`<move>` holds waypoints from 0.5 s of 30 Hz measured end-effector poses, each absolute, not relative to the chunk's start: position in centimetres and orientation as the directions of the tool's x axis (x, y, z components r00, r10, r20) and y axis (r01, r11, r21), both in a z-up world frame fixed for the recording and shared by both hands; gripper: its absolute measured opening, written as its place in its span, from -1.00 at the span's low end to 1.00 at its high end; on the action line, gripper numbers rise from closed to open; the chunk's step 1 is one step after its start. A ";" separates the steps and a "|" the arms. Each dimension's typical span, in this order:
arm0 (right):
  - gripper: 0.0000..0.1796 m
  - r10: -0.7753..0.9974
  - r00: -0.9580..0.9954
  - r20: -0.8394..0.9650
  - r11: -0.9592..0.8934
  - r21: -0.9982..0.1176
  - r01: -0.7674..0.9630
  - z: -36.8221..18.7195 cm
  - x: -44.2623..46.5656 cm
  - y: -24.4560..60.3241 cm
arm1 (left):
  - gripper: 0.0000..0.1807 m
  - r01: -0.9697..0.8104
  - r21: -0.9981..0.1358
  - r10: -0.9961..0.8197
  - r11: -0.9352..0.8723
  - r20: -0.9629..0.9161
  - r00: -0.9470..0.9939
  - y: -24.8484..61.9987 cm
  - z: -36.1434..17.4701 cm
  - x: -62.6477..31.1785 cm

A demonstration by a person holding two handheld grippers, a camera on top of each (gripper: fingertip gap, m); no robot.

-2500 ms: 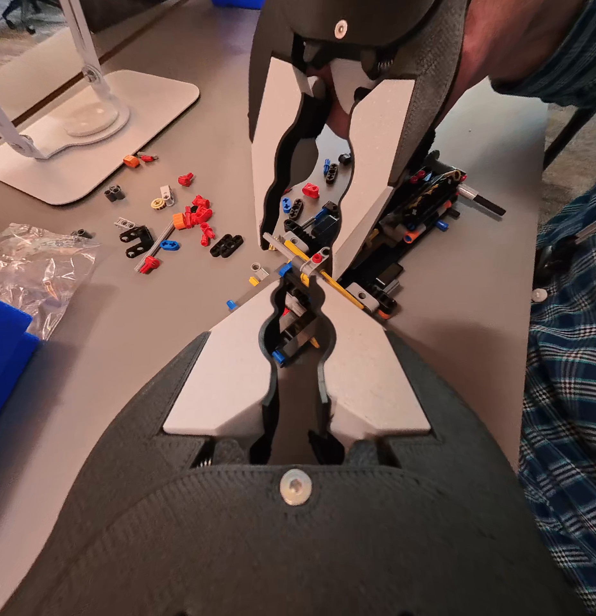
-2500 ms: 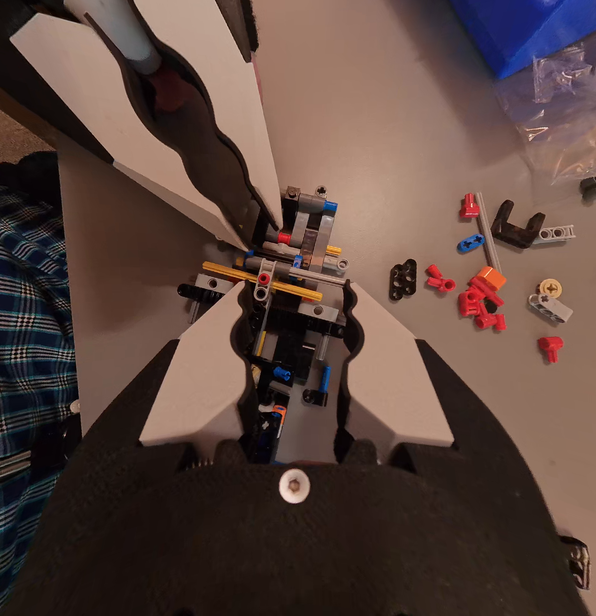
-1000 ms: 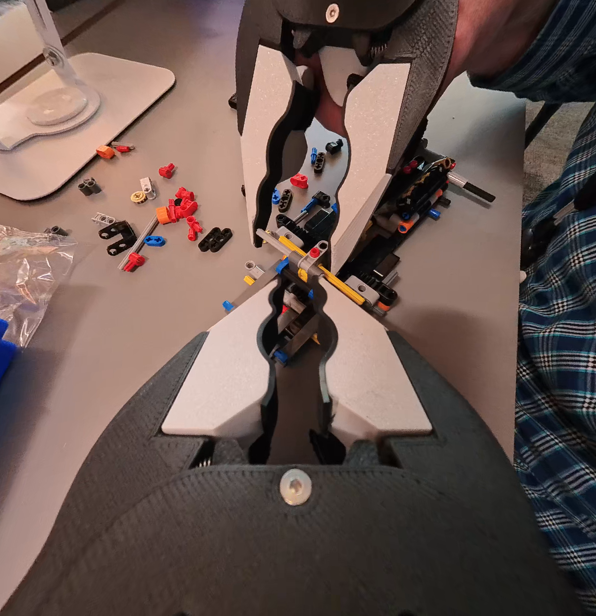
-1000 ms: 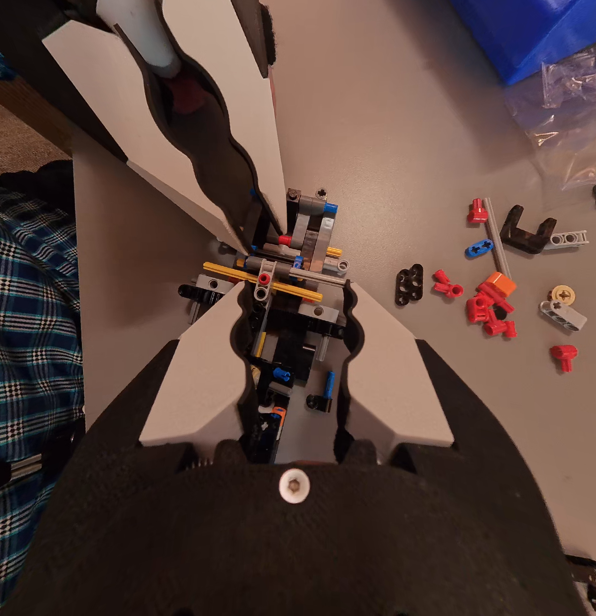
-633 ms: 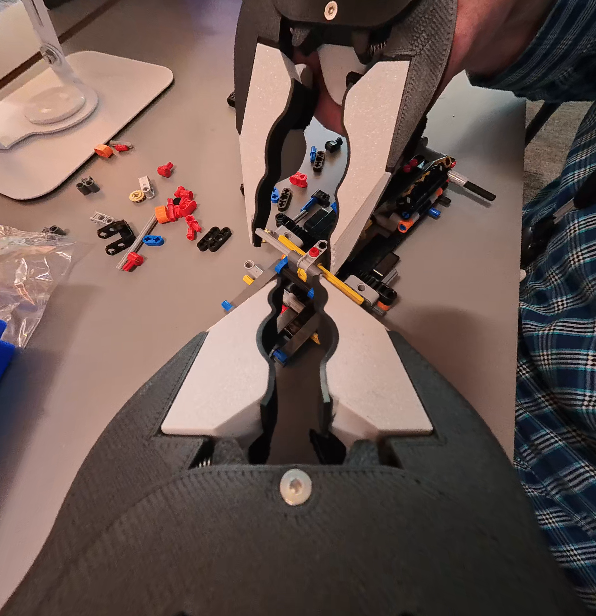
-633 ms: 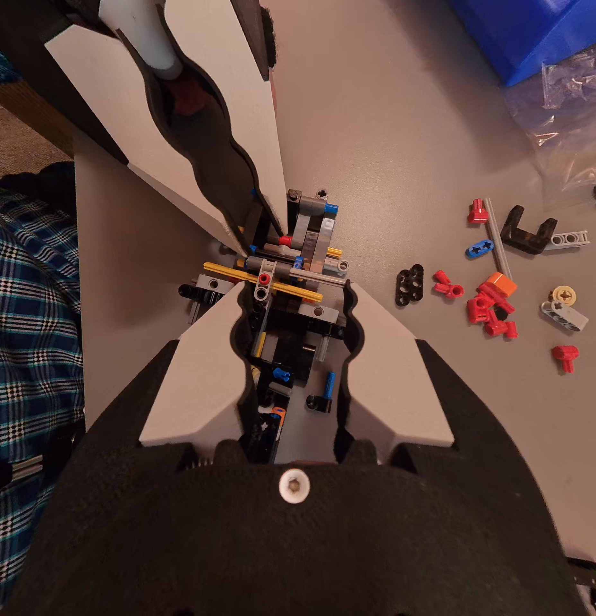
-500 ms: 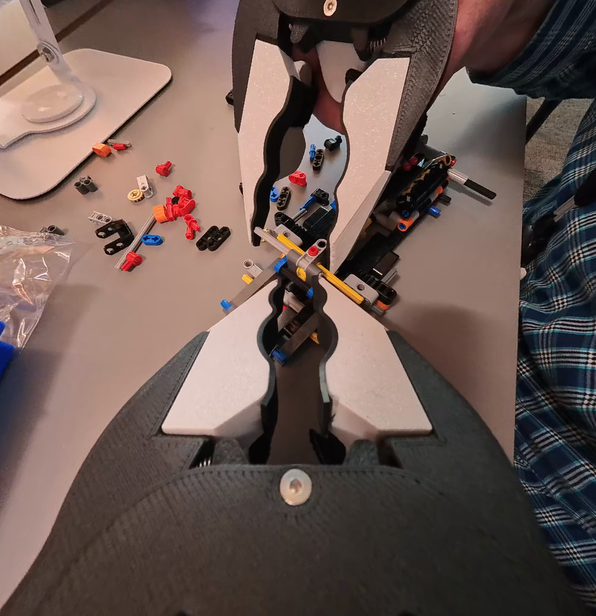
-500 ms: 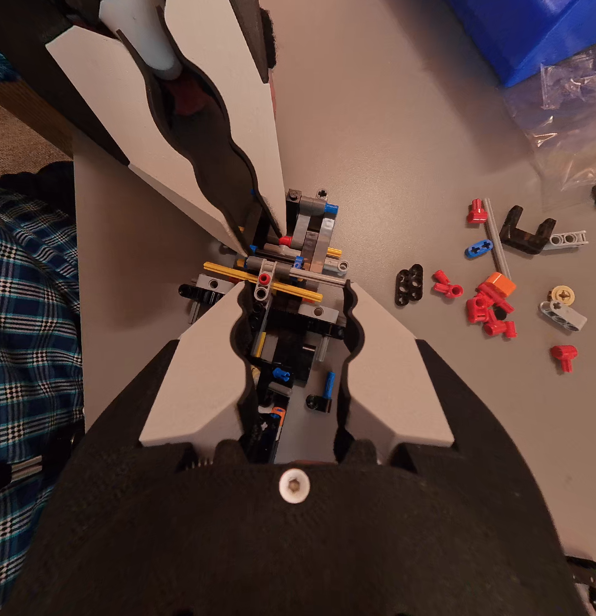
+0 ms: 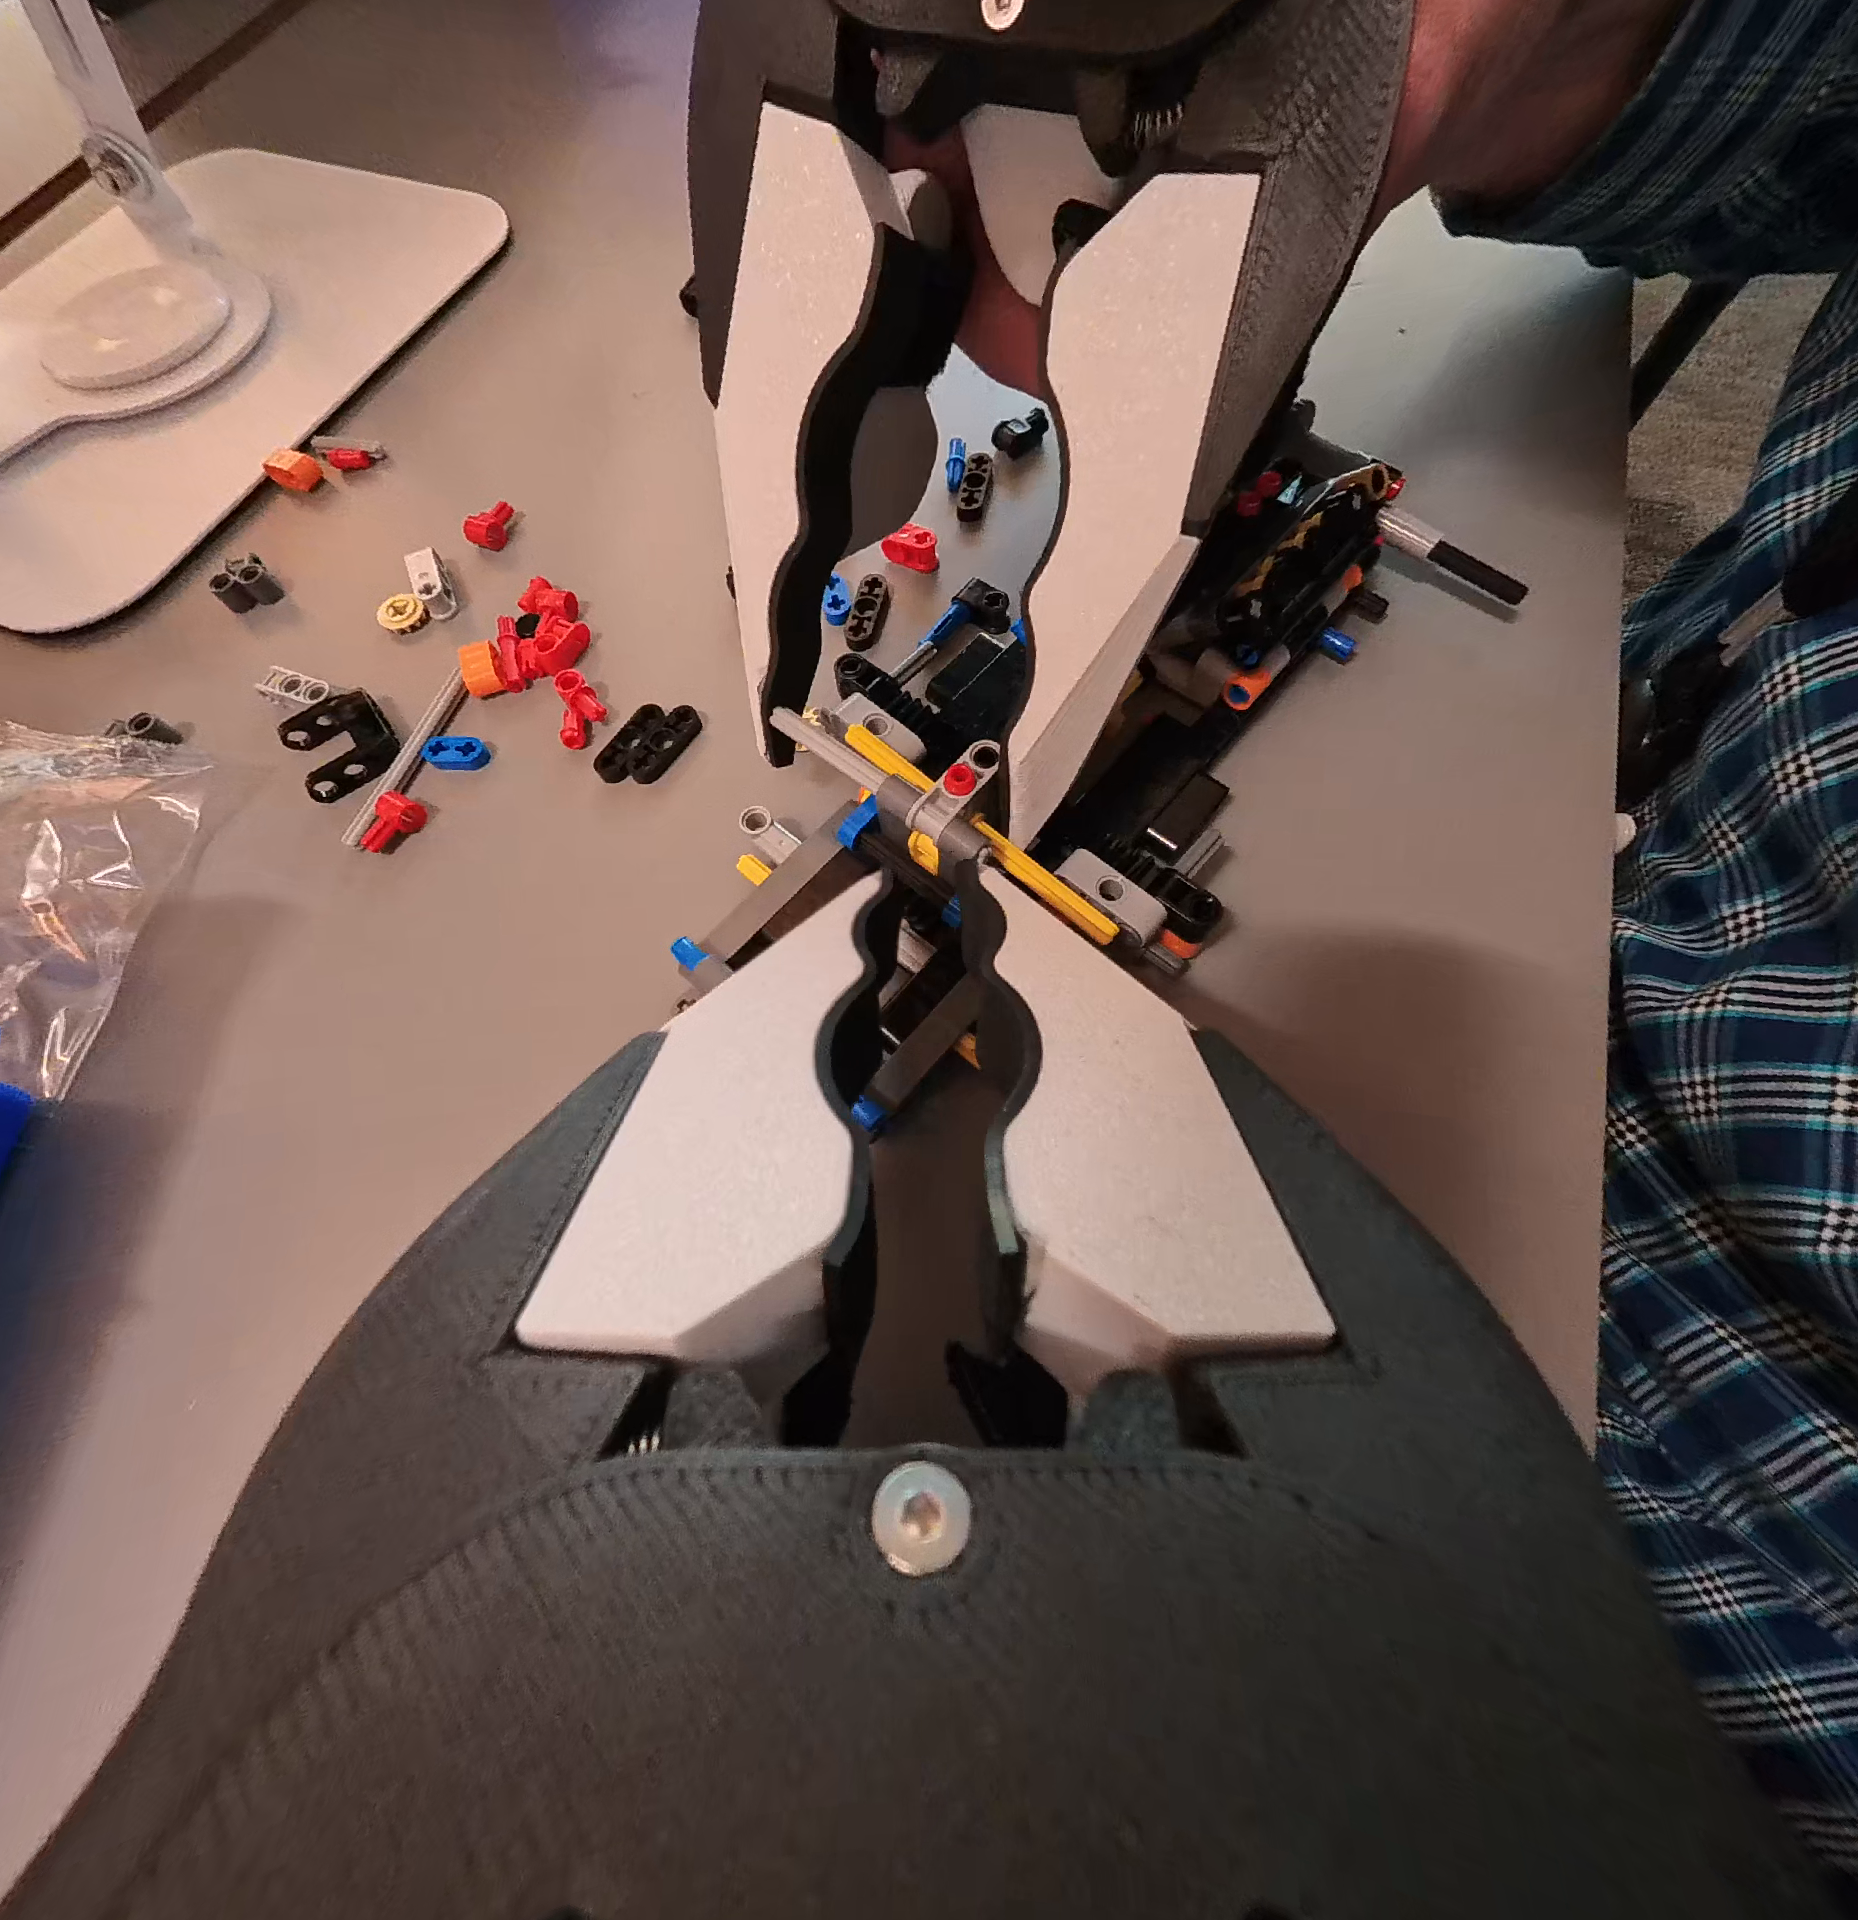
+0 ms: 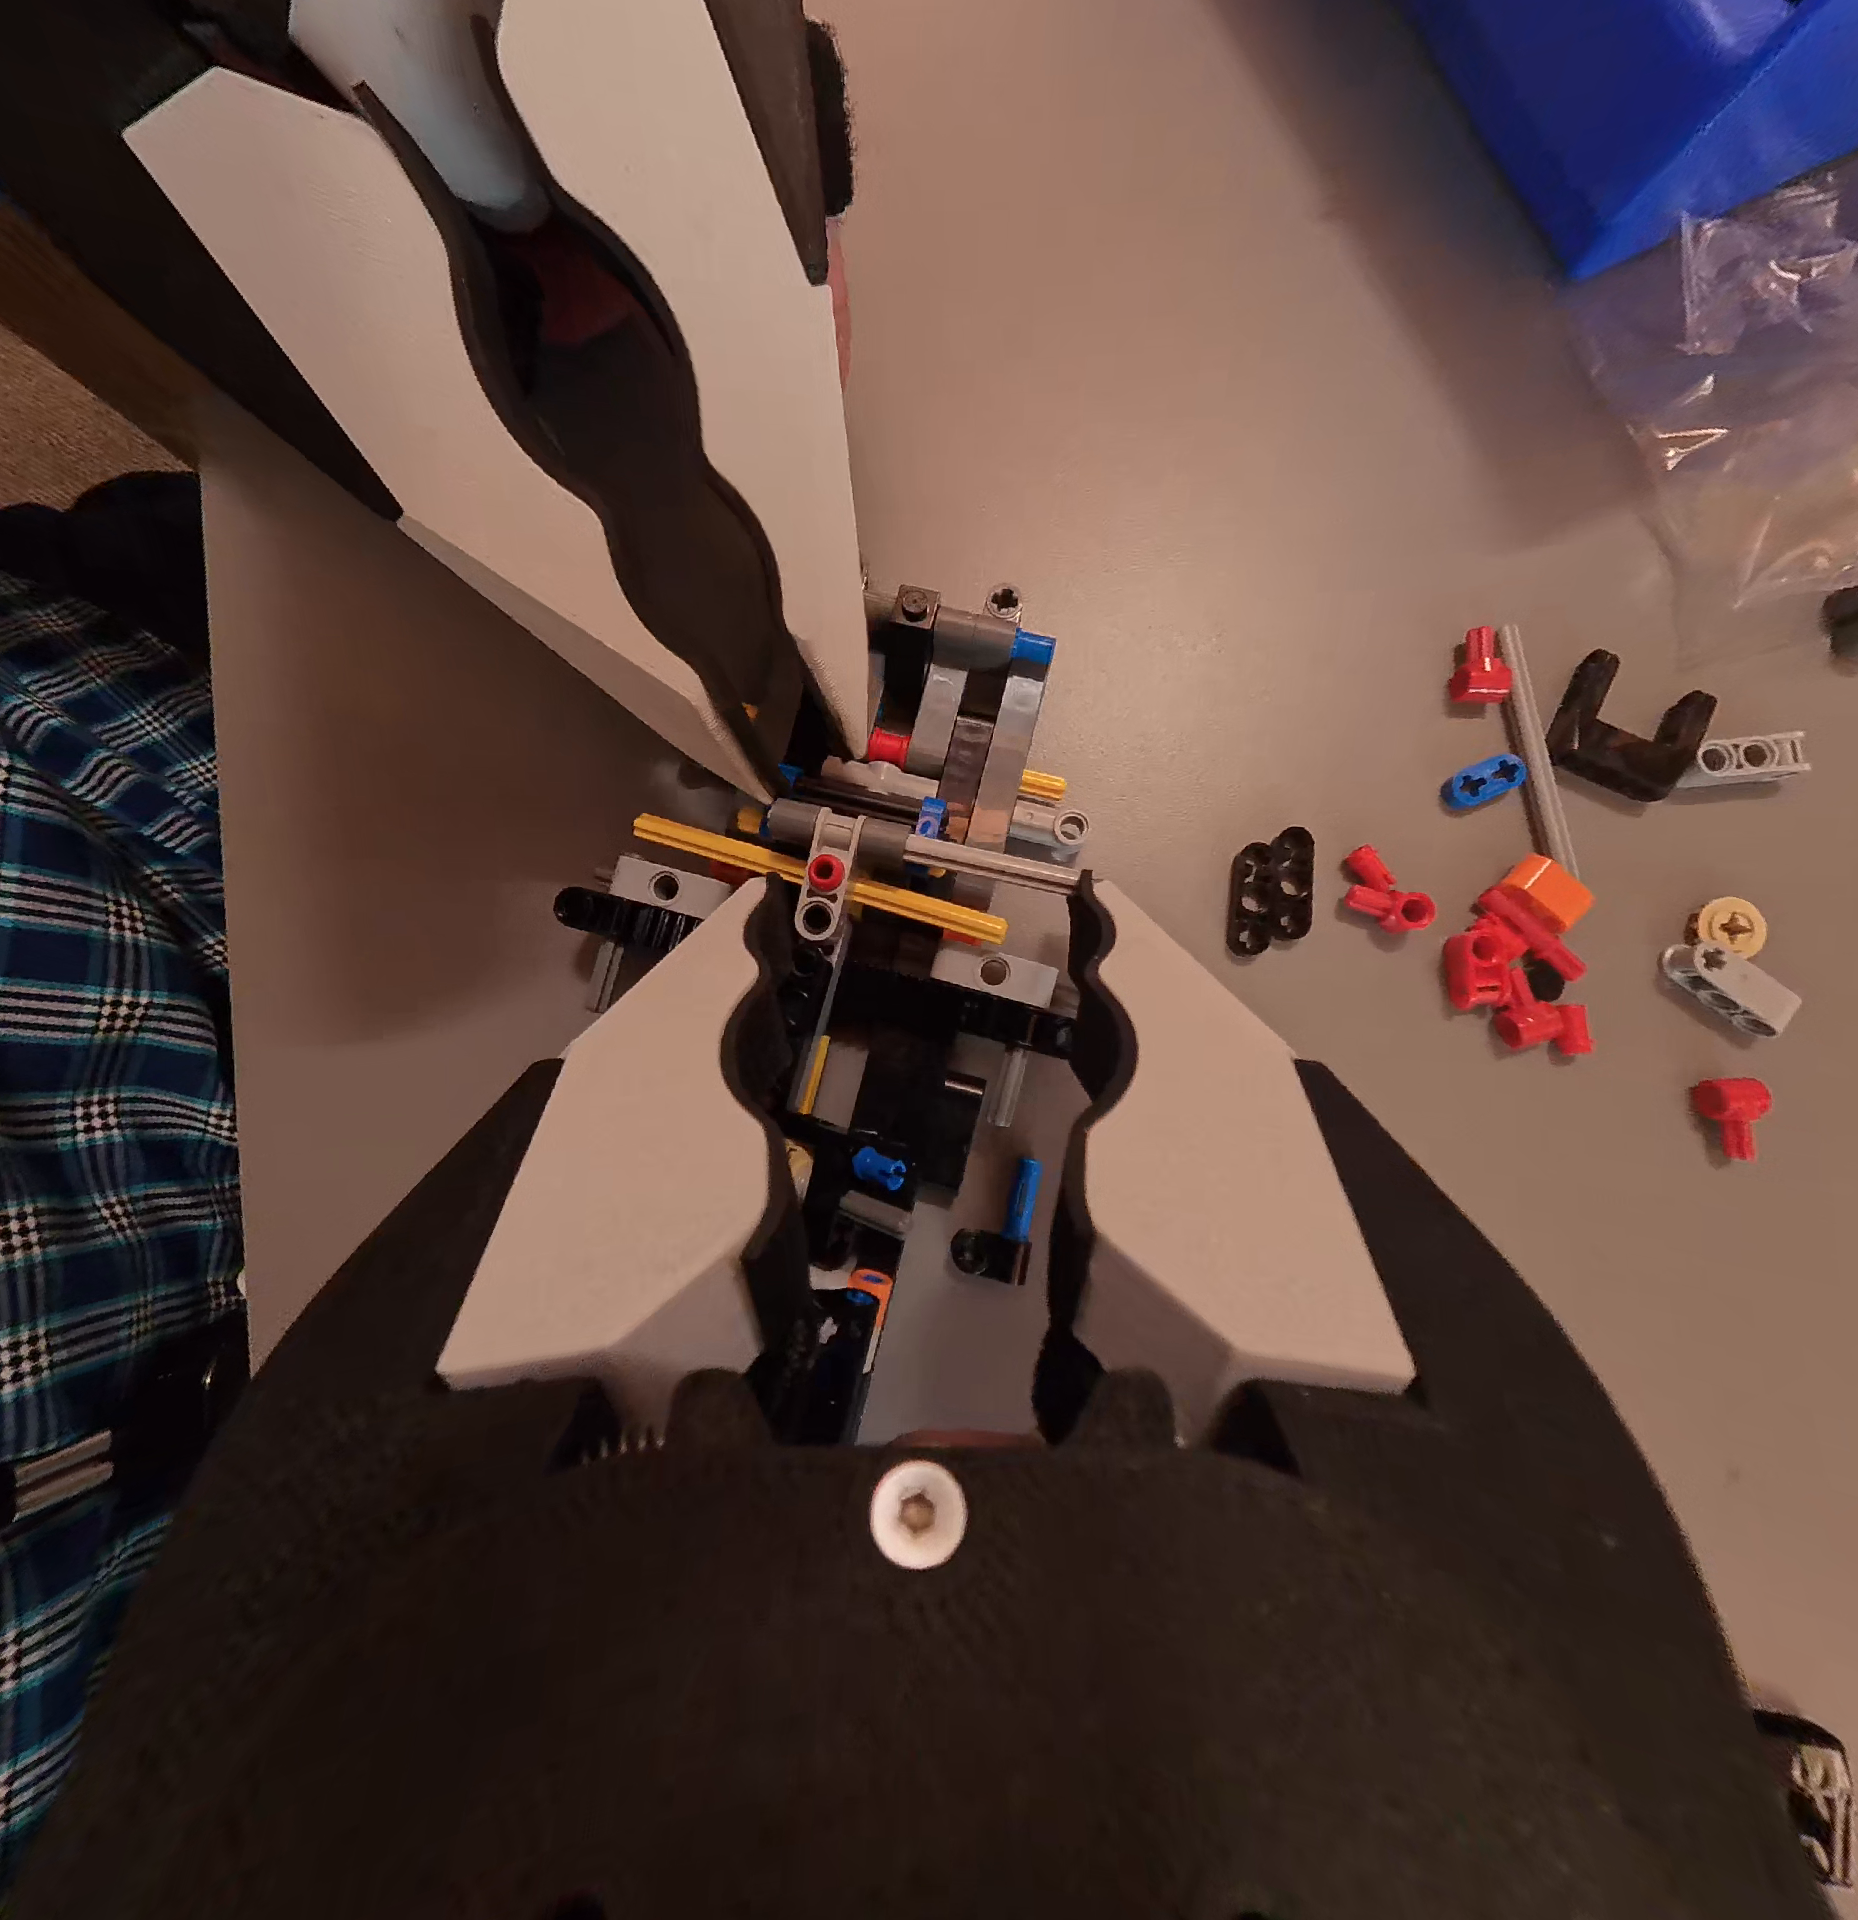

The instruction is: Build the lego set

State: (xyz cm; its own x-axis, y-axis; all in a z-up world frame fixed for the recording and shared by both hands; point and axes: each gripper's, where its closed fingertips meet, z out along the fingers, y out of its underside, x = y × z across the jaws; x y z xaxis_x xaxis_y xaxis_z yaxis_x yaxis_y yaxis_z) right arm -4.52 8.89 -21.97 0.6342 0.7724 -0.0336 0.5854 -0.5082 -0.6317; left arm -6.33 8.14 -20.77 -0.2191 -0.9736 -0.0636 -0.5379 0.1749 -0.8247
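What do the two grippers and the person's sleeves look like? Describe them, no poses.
Both are alike. The left gripper has a dark grey ribbed printed body, a silver screw, and pale grey wedge fingers with wavy black inner pads. The right gripper looks black with a white screw. The sleeve is blue plaid.

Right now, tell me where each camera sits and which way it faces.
Left wrist view: on the left gripper, facing the lego model; right gripper opposite, plaid sleeve at right.
Right wrist view: on the right gripper, above the model; left gripper opposite.
Both share the yellow axle and loose red pieces.
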 end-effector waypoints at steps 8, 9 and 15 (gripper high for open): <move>-0.44 0.770 0.637 -0.034 -0.511 -0.630 0.585 -22.0 -4.5 8.9 | -0.96 -0.536 -0.823 -0.971 0.188 -0.073 -0.228 7.9 -20.8 -6.4; -0.44 0.770 0.637 -0.036 -0.512 -0.631 0.583 -22.0 -4.5 8.9 | -0.97 -0.535 -0.823 -0.971 0.189 -0.074 -0.228 7.8 -20.7 -6.3; -0.44 0.771 0.636 -0.039 -0.512 -0.633 0.582 -22.0 -4.5 8.9 | -1.00 -0.534 -0.822 -0.970 0.197 -0.083 -0.231 7.7 -20.8 -6.4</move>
